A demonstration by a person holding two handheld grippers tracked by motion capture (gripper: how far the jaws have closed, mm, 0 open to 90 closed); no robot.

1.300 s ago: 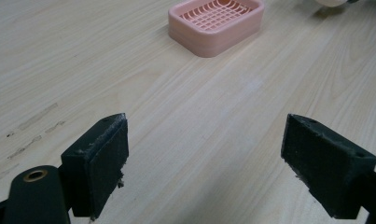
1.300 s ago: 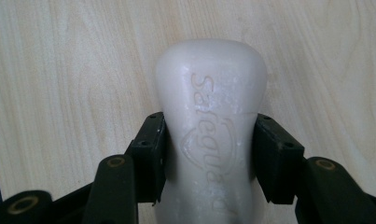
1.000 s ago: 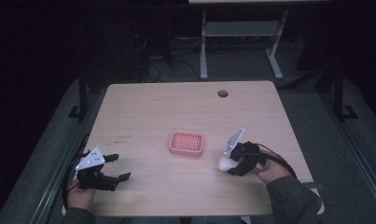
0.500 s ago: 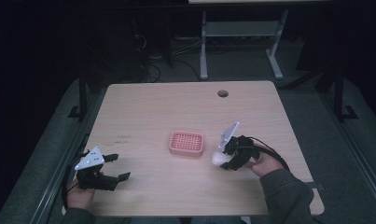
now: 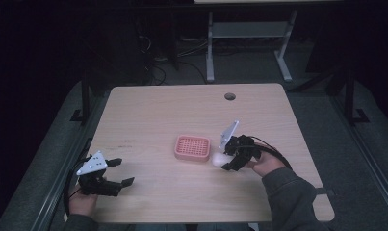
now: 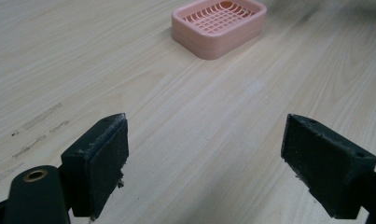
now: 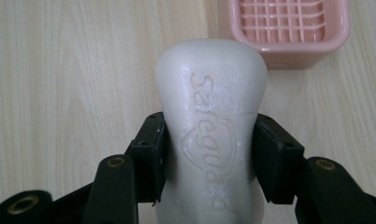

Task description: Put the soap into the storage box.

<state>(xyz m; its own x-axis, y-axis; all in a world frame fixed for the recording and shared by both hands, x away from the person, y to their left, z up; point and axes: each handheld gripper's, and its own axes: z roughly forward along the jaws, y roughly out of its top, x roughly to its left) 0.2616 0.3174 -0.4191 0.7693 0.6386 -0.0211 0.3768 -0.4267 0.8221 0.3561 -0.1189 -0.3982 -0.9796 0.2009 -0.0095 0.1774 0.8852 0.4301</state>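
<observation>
Pinching a white soap bar (image 7: 209, 121), the right hand-held gripper (image 7: 209, 158) hovers beside the pink soap dish (image 7: 288, 28).

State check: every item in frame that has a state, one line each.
soap bar: white, clamped at its sides between the right gripper's jaws, held just right of the dish, not in it.
soap dish: pink, slatted, empty, flat on the table.
right gripper: shut on the soap bar.
left gripper: open, nothing between its jaws, low over the table's near left part.
</observation>
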